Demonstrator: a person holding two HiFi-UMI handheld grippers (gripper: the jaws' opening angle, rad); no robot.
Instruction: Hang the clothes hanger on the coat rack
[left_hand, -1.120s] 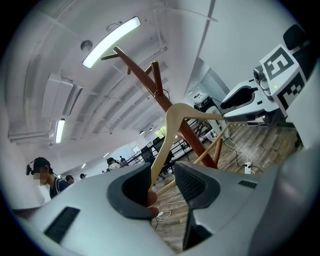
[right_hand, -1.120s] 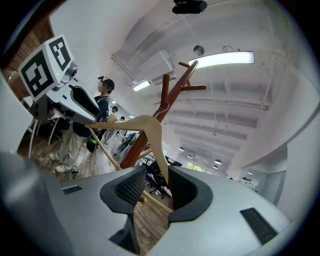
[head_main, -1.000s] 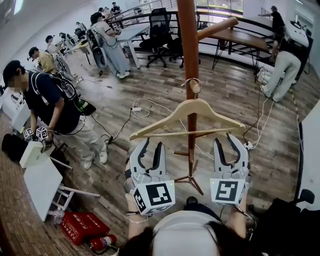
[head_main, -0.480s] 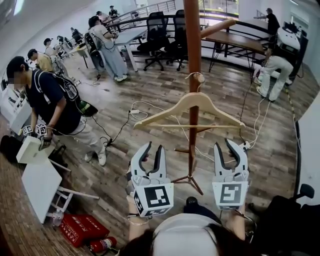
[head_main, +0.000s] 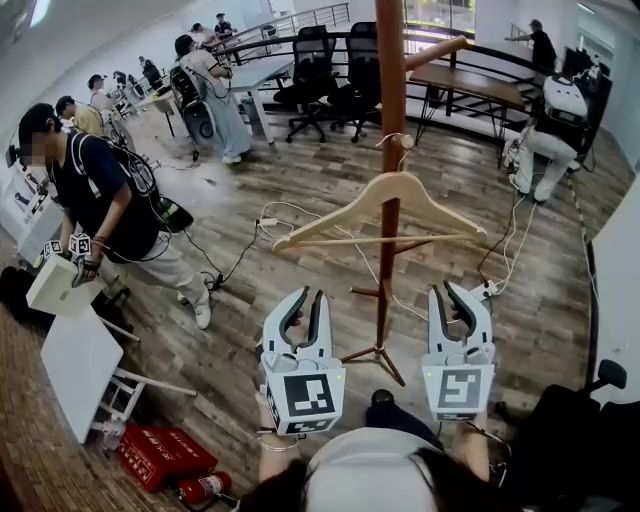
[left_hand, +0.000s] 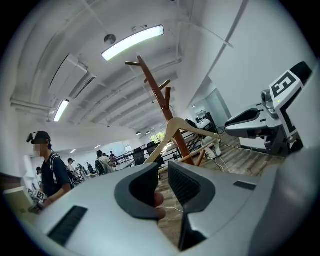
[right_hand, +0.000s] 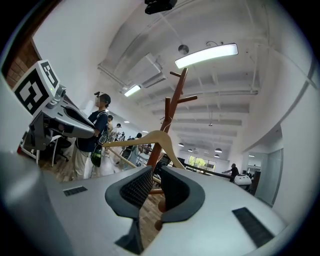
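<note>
A pale wooden clothes hanger (head_main: 385, 205) hangs by its hook from a peg on the brown coat rack pole (head_main: 390, 100). My left gripper (head_main: 306, 297) is below and to the left of it, and my right gripper (head_main: 452, 291) is below and to the right; neither touches the hanger. The jaws of both are closing with nothing between them, and a narrow gap still shows. In the left gripper view the hanger (left_hand: 172, 131) and rack (left_hand: 157, 95) stand beyond the jaws (left_hand: 162, 167). In the right gripper view the hanger (right_hand: 150, 137) is ahead of the jaws (right_hand: 156, 172).
The rack's splayed feet (head_main: 375, 355) stand on the wood floor just ahead of me. A person (head_main: 100, 200) stands at the left by a white table (head_main: 85, 370). A red box (head_main: 160, 450) and white cables (head_main: 290, 215) lie on the floor. Office chairs (head_main: 320, 70) are further back.
Both grippers have drawn back from the hanger's bar towards me and their jaws have narrowed. The hanger stays on the rack peg.
</note>
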